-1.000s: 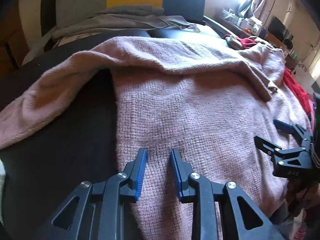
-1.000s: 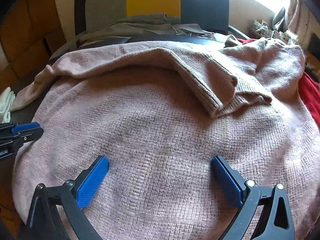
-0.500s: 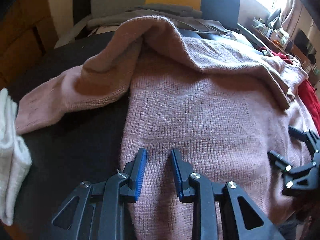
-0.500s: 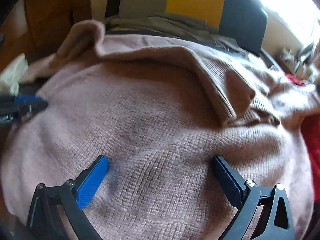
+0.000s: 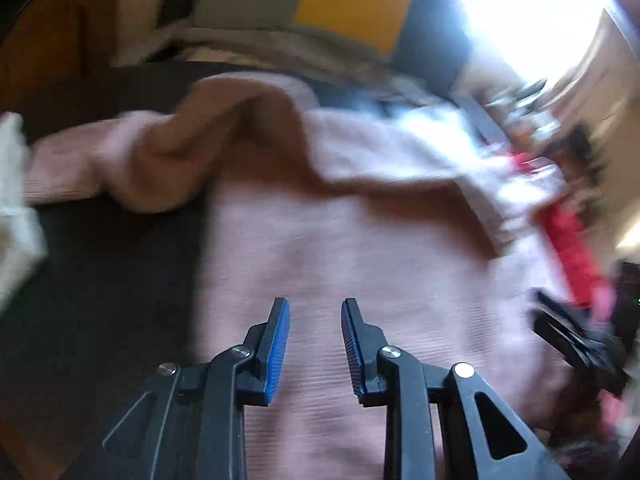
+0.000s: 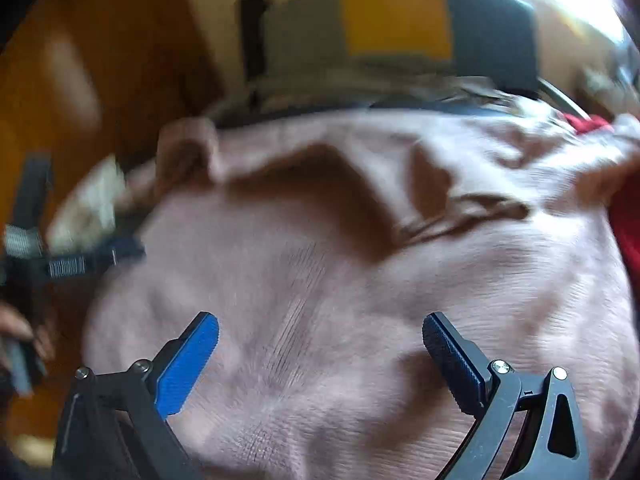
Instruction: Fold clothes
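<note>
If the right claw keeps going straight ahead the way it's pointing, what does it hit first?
Most likely the pink sweater: the open right claw has knit spread right ahead of it. Blur hides the gap.

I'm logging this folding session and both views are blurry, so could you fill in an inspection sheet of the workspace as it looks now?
Surface: dark flat surface, mostly covered by the garment.
Job's things: pink knitted sweater spread out, one sleeve bunched into a hump at the far left.
Clutter: red cloth at the sweater's right edge; white fabric at the left; grey garments heaped behind.
Grippers: left hand-held gripper over the sweater, jaws narrowly parted; right hand-held gripper jaws wide apart, nothing between them.
Cables: nothing seen.
Surroundings: grey, yellow and dark blue panelled backrest; bright window; wooden furniture. Motion blur hides finer detail.
</note>
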Motion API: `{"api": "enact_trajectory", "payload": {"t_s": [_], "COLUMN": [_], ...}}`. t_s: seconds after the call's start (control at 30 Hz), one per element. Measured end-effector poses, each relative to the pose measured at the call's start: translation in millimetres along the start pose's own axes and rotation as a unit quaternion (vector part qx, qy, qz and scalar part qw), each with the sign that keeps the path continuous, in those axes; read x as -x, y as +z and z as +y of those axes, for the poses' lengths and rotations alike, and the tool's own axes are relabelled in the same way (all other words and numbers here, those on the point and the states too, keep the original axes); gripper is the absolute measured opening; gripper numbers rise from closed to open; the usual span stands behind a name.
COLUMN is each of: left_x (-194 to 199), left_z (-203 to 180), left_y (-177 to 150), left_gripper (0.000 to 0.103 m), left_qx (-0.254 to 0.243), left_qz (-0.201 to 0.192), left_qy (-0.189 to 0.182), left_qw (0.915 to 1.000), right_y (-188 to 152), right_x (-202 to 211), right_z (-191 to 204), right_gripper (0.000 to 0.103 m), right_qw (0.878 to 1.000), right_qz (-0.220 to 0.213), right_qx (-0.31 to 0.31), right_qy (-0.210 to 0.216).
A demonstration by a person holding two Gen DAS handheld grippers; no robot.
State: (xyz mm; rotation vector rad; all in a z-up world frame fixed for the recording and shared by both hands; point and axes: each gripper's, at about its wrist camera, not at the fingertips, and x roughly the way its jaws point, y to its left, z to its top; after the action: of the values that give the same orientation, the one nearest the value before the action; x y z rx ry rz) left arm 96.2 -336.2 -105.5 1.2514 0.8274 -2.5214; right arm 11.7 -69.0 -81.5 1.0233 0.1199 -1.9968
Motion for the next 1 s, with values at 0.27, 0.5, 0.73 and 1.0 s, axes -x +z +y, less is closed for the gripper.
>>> {"api": "enact_trajectory", "payload": {"t_s": [0.27,0.5,0.73,1.0], "left_x": [-51.6,-111.1,-151.0,-165.9], "left_z": [-55.6,-75.4,-91.6,-98.1], "left_y": [39.4,78.6,87.8,87.9], "left_gripper": [0.034,0.038,0.042,0.025], "left_qx": [0.031,0.083,0.104,0.099], "left_qz": [0.035,0.068,0.084,0.08], "left_qy": [-0.169,-0.212,-0.213,-0.183], "left_qw": [0.9845,0.9715,0.9678,0.9748], "right_y": [45.1,72.3,69.5,66.8], "right_x": [17.5,-8.3,-40.3,-59.0], "right_z": [-60.4,-87.7,-118.7,-120.4], "right_gripper": [0.103,0.103,0.103,0.021], "right_qw": [0.993,0.987,0.972,0.973], "right_qz": [-0.027,-0.011,0.014,0.031], "right_qx": [-0.113,-0.163,-0.233,-0.228], "right_qy": [-0.027,-0.006,0.032,0.025]}}
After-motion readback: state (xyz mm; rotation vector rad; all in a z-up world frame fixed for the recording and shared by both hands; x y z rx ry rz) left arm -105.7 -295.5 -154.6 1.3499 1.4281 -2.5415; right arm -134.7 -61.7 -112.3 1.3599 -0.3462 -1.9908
